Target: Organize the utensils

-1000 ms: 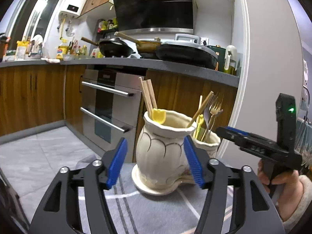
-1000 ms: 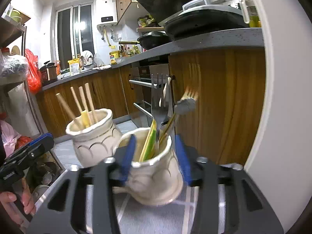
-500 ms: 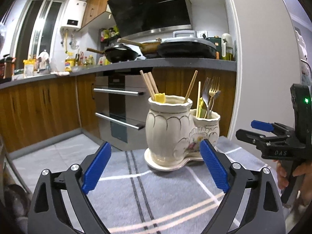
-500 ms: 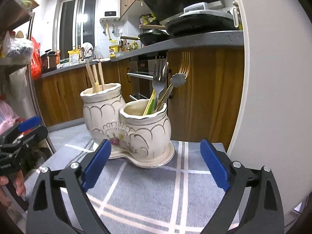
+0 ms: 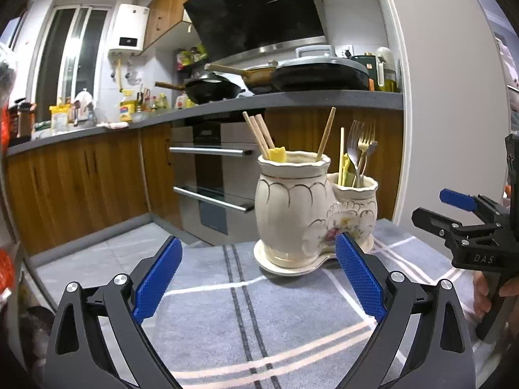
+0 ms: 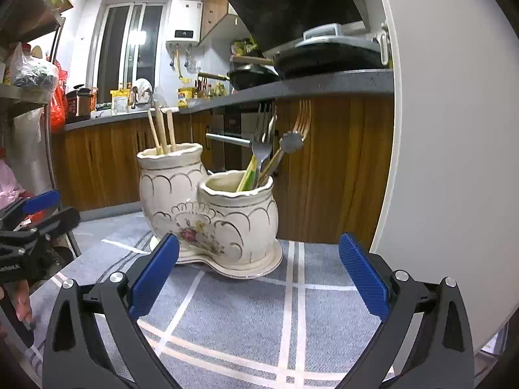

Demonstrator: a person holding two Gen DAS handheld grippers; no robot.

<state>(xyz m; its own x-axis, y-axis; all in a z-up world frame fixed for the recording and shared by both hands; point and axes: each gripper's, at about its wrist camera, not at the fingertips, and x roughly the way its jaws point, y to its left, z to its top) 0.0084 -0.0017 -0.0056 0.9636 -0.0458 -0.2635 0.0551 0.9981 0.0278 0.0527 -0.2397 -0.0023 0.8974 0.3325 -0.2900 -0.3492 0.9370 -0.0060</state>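
Your left hand-held gripper [image 5: 258, 277] fills the lower part of the left wrist view, its blue pads [image 5: 158, 278] spread wide and its jaws opening — nothing lies between them but the grey striped cloth [image 5: 227, 324] that covers the bench. Your right hand-held gripper [image 6: 258, 275] stands the same way in its own view: jaws opening, spread to their widest, with only cloth between the pads.

The cream ceramic utensil holder [image 5: 305, 217] sits on the cloth just past both sets of fingertips, right of centre in the left wrist view and near the middle of the right wrist view. It is a double pot on one shared base, touched by neither gripper. The taller pot [image 6: 170, 188] holds wooden chopsticks [image 5: 259, 134] and something yellow [image 5: 276, 154]; the shorter pot [image 6: 238, 217] holds forks [image 6: 264, 144] and yellow-green handles [image 6: 248, 175].

At the right edge of the left wrist view you can see the other gripper side-on, with part of a hand [image 5: 486, 291] on its grip. Behind the holder run wooden cabinets [image 5: 81, 181], an oven [image 5: 211, 175] and a counter with dark pans [image 5: 318, 76] in the upper part of the frame.
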